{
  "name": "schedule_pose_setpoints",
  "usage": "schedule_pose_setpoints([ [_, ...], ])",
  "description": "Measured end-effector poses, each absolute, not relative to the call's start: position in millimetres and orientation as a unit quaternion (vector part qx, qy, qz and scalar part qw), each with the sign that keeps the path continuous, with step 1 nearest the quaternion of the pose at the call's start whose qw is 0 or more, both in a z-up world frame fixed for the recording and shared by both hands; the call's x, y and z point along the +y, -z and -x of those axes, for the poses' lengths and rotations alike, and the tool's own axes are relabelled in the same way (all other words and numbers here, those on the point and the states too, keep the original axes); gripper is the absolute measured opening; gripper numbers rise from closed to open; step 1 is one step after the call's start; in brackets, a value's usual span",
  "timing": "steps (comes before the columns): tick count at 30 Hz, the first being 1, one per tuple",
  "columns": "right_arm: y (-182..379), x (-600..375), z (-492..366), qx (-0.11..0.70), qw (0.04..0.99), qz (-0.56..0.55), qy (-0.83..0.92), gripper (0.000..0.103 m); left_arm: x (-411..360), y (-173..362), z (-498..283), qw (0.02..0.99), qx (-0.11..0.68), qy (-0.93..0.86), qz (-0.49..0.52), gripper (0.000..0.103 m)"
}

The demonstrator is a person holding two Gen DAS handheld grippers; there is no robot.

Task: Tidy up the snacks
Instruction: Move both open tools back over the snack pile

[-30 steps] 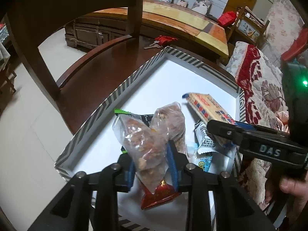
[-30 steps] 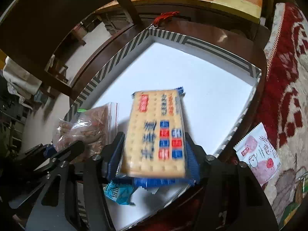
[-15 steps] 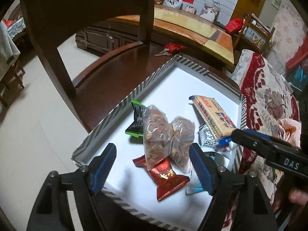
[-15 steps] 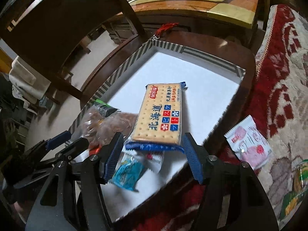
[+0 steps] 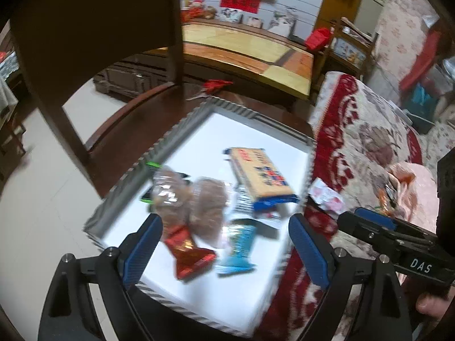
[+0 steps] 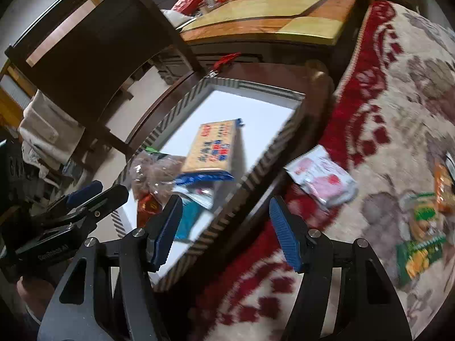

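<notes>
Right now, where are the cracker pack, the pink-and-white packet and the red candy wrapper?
cracker pack [image 5: 260, 174], left wrist view, middle of its tan top face.
pink-and-white packet [image 6: 322, 176], right wrist view, centre of the wrapper, on the blanket.
red candy wrapper [image 5: 187, 250], left wrist view, its red body.

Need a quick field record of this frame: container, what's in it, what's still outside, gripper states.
container: white shallow box with striped rim, on a dark wooden table
in box: yellow-and-blue cracker pack, two clear bags of brown snacks, red foil packet, light blue wrapper
outside box: pink-and-white packet and green-and-orange packets, on the red floral cloth
left gripper: jaws opening, nothing between the pads
right gripper: open, empty
</notes>
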State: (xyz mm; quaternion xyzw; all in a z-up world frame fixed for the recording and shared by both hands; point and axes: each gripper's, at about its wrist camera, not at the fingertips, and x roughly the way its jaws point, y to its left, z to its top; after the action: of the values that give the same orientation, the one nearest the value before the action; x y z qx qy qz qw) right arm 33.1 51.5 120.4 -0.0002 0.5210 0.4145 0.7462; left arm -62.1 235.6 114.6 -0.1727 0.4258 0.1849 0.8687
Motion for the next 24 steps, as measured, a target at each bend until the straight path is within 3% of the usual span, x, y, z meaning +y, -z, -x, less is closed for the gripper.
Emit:
schedule_pose_setpoints([
  [24, -90.1, -141.9, -42.7, 0.534, 0.795, -0.074, -0.277, 0.064, 95.6, -98.7, 9.7, 0.869, 0.476, -0.062, 0.122, 0.092],
])
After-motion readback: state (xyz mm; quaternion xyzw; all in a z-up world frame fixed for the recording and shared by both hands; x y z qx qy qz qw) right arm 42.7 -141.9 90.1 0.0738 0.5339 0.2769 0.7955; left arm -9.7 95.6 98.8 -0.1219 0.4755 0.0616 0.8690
